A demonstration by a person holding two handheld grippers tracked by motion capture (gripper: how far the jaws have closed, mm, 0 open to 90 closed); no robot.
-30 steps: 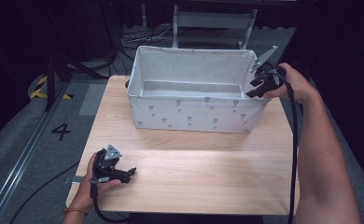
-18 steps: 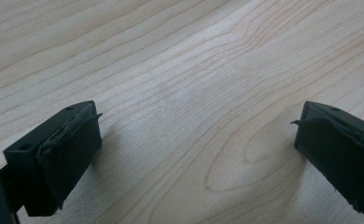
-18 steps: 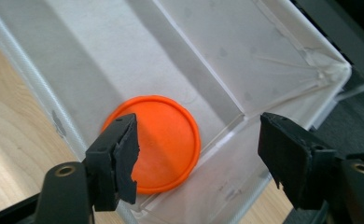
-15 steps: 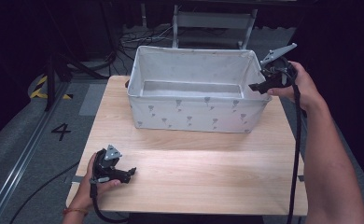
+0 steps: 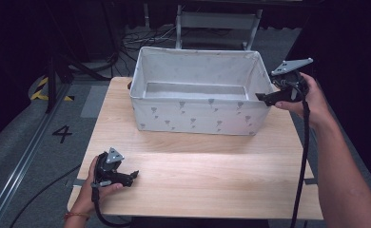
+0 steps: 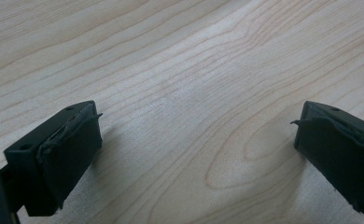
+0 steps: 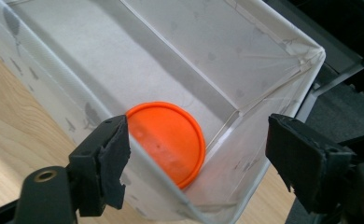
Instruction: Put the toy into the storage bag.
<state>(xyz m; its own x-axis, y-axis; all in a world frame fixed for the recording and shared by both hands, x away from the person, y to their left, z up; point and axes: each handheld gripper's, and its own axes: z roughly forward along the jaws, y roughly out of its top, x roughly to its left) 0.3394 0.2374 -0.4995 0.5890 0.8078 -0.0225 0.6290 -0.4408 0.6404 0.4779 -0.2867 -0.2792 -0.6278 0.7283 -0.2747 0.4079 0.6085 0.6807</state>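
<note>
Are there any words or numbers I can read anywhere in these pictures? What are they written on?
"4": a black number on the grey floor, left of the wooden table.
The fabric bin carries small grey printed shapes, not letters.
The orange disc inside the bin shows no writing.
Nothing else can be read.

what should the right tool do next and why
Probably draw the right tool back from the fabric bin. Its jaws have just been opening and stand apart with nothing between them, and the orange disc already lies flat on the bin's floor.
</note>
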